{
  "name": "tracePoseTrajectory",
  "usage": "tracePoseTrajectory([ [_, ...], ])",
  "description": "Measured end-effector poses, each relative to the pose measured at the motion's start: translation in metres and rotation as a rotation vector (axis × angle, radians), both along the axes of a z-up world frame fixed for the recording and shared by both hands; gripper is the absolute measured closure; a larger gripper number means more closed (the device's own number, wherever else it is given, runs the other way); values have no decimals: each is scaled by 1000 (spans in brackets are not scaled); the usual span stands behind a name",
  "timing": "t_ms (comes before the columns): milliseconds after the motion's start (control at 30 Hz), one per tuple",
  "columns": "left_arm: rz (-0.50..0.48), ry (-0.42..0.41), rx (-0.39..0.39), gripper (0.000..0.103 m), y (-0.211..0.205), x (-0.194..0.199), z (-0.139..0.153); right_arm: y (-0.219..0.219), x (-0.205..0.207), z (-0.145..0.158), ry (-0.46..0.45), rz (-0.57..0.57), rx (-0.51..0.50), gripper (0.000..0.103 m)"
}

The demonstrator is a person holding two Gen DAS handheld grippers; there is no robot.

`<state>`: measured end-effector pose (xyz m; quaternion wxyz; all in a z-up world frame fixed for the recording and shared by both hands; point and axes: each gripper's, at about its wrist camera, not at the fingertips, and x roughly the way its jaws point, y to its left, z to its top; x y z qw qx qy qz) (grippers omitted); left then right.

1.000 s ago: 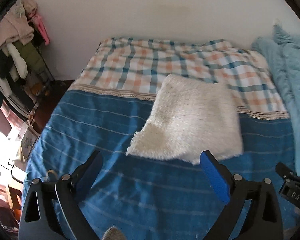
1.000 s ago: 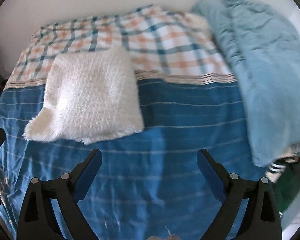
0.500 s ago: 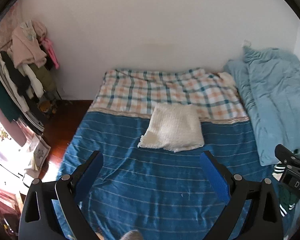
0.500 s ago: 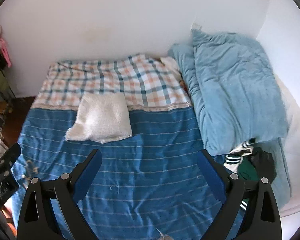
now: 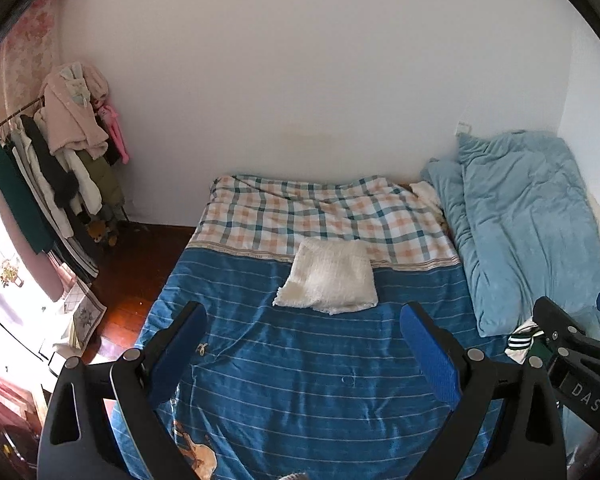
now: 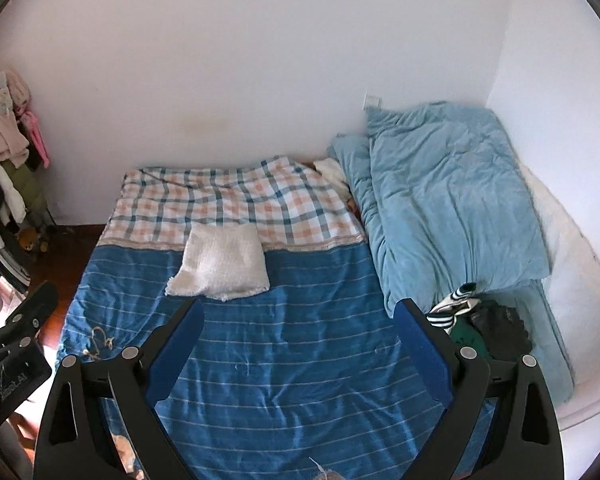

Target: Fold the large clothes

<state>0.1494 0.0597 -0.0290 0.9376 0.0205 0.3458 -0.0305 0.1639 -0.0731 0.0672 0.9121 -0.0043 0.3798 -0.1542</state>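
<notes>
While hanging above the near end of the bed (image 5: 300,380), holding the left gripper (image 5: 304,344) with its blue-padded fingers (image 5: 180,344) spread wide and gripping nothing

Starting at the far left in the left wrist view: crowding a clothes rail (image 5: 44,168) with pink, white, black and green garments against the wall, above dark wooden floor (image 5: 140,264)

Moving right: covering the bed with a blue striped sheet (image 5: 320,360) on its near part and a plaid blanket (image 5: 320,216) in orange, teal and white on its far part

Resting near the middle: a folded white fluffy garment (image 5: 330,278), lying flat across the seam between plaid and blue, well apart from both grippers, one corner poking out at its near left side; showing likewise in the right wrist view (image 6: 222,266)

Further right: piling a light blue duvet (image 6: 448,196) along the right edge of the bed, against the wall, with a heap of dark and striped clothes (image 6: 480,320) just beside its near end

Hovering at the right: the right gripper (image 6: 298,344), fingers (image 6: 424,356) likewise parted and grasping nothing, pointing over the blue sheet, its black frame also entering the left wrist view at the right edge (image 5: 572,360)
</notes>
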Motion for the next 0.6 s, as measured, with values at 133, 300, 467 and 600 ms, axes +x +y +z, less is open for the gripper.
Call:
tracePoseTrajectory([
  [133,-7,-33,5,4,0,-18,10,3,-20,20,-39,10,-25,6],
  [300,1,-44,-14,4,2,-29,16,5,-34,34,-60,17,-38,6],
  [467,9,-50,-13,4,3,-36,18,6,-41,39,-69,27,-53,4],
  [600,12,-39,-17,4,4,-38,18,5,-41,40,-74,40,-52,4],
])
